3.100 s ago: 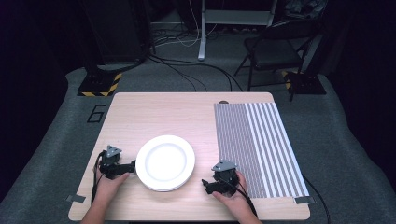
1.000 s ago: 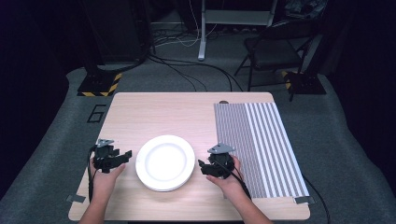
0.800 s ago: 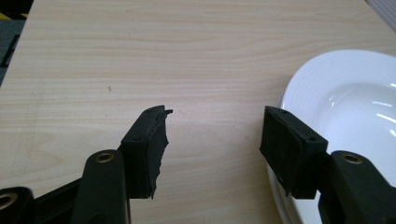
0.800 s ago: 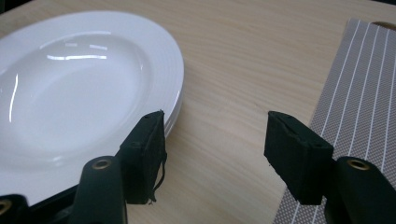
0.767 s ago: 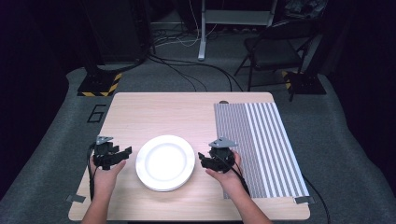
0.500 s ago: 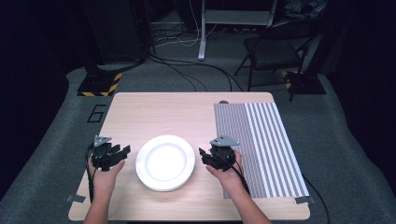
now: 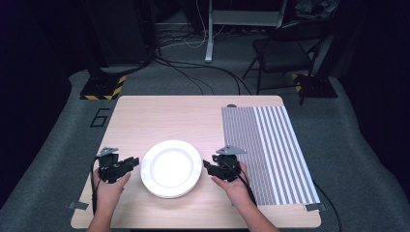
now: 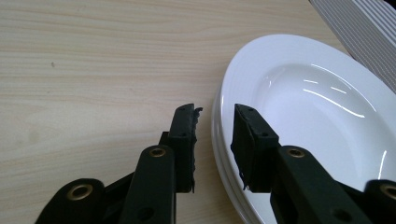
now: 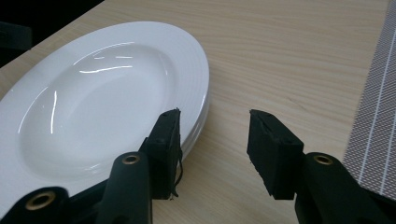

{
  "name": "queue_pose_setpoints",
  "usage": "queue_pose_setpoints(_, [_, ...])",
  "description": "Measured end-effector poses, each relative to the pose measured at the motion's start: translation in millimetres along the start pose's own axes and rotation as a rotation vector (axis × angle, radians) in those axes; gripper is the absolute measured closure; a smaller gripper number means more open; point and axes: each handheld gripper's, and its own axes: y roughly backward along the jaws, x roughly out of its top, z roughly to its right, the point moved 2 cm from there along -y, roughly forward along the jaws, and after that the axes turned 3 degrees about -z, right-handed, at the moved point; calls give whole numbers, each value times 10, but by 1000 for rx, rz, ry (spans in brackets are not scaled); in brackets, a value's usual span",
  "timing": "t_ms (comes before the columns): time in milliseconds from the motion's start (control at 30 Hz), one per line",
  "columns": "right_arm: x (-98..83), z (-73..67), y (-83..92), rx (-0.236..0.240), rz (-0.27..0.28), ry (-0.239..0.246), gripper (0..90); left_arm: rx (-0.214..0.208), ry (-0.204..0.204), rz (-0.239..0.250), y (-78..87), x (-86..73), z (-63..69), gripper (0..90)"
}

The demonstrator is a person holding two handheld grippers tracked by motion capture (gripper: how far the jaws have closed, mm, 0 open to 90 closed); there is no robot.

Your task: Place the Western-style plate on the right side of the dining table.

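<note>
A stack of white deep plates (image 7: pixel 171 168) lies near the front middle of the wooden table (image 7: pixel 169 116). My left gripper (image 7: pixel 129 163) is at its left edge and my right gripper (image 7: pixel 209 167) at its right edge. In the left gripper view the jaws of the left gripper (image 8: pixel 213 135) straddle the plates' rim (image 8: pixel 219 121), one on the table side and one over the plate; they have just been closing, and a gap still shows. The right gripper (image 9: pixel 215 140) has also been closing. Its jaws stand wider, the rim (image 9: pixel 198 116) beside one pad, the other over bare wood.
A grey striped placemat (image 7: pixel 270 150) covers the table's right part, just right of my right hand; it also shows as the mat (image 9: pixel 378 116) and the mat's corner (image 8: pixel 364 28). Behind the table are a folding chair (image 7: pixel 285 53) and cables on the floor.
Both grippers' jaws have narrowed at the plates' opposite edges. The hands have barely shifted over the last second; three seconds ago they were a little nearer the front edge.
</note>
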Motion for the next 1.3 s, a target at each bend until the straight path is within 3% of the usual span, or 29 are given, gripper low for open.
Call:
queue_pose_setpoints(100, [-3,-11,-9,2,-1,0,558,-9,6,-10,-10,-14,11,706])
queue_pose_setpoints(467, [-50,-38,-77,57,-36,-72,684,-66,31,-38,-44,-64,54,747])
queue_pose_setpoints(700, [-71,-50,-112,87,-61,-84,694,-66,35,-51,-72,-80,67,755])
queue_pose_setpoints(733, [-79,-34,-127,116,-71,-102,690,-64,33,-52,-73,-81,67,760])
queue_pose_setpoints(1067, [-93,-6,-168,181,-94,-200,694,-68,36,-60,-56,-99,61,781])
queue_pose_setpoints(1300, [-101,-13,-192,210,-97,-236,691,-65,40,-78,-86,-124,67,796])
